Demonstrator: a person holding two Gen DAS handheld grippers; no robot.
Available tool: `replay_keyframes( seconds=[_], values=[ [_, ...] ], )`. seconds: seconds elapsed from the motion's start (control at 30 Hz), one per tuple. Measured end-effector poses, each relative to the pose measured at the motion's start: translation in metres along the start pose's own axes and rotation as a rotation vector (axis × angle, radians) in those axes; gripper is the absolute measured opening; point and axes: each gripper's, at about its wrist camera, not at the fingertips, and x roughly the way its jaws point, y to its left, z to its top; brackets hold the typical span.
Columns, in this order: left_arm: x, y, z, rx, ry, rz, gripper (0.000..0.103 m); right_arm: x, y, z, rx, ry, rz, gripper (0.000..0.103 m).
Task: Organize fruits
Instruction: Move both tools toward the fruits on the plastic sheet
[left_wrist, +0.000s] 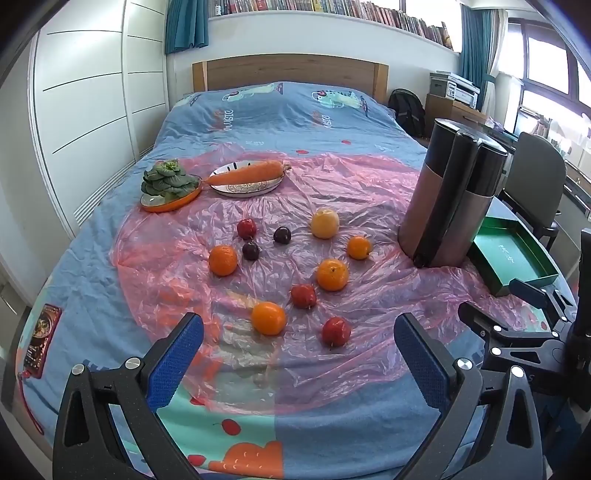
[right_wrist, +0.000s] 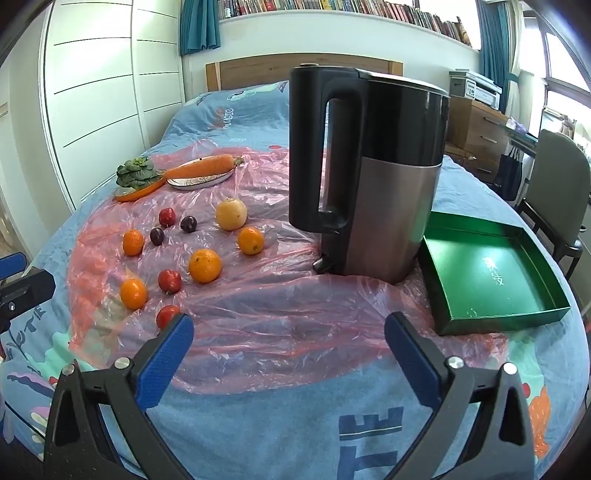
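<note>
Several loose fruits lie on a pink plastic sheet (left_wrist: 369, 192) on the bed: oranges (left_wrist: 268, 318) (right_wrist: 205, 265), red fruits (left_wrist: 335, 331) (right_wrist: 169, 281), dark plums (left_wrist: 282, 235) (right_wrist: 188, 223) and a pale yellow fruit (left_wrist: 324, 223) (right_wrist: 231, 213). An empty green box (right_wrist: 491, 273) (left_wrist: 513, 254) sits at the right. My left gripper (left_wrist: 298, 350) is open and empty, just short of the nearest orange and red fruit. My right gripper (right_wrist: 289, 349) is open and empty over bare plastic in front of the kettle.
A tall black and steel kettle (right_wrist: 369, 177) (left_wrist: 450, 199) stands between the fruits and the green box. At the back left, a carrot on a white plate (left_wrist: 245, 173) and greens on an orange plate (left_wrist: 168, 184). A chair (right_wrist: 557, 192) stands right of the bed.
</note>
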Motion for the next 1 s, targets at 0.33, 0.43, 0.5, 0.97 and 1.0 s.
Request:
replay_keyframes(
  seconds=[0.33,0.43,0.5,0.97,1.0],
  values=[
    [0.007,-0.002,-0.001,0.004,0.000,0.006,0.101,0.006,0.006,-0.002,-0.004,0.019,0.027,0.103],
    [0.010,-0.004,-0.003,0.004,0.003,0.012,0.101,0.008,0.007,-0.003,-0.010,0.026,0.024,0.103],
    [0.013,-0.005,-0.004,0.002,0.007,0.012,0.101,0.009,0.007,-0.003,-0.015,0.034,0.019,0.103],
    [0.025,0.012,-0.008,-0.036,0.050,0.003,0.101,0.020,0.013,-0.010,-0.029,0.070,0.013,0.103],
    [0.027,0.012,-0.008,-0.045,0.039,-0.005,0.101,0.021,0.015,-0.010,-0.032,0.073,0.015,0.103]
  ],
)
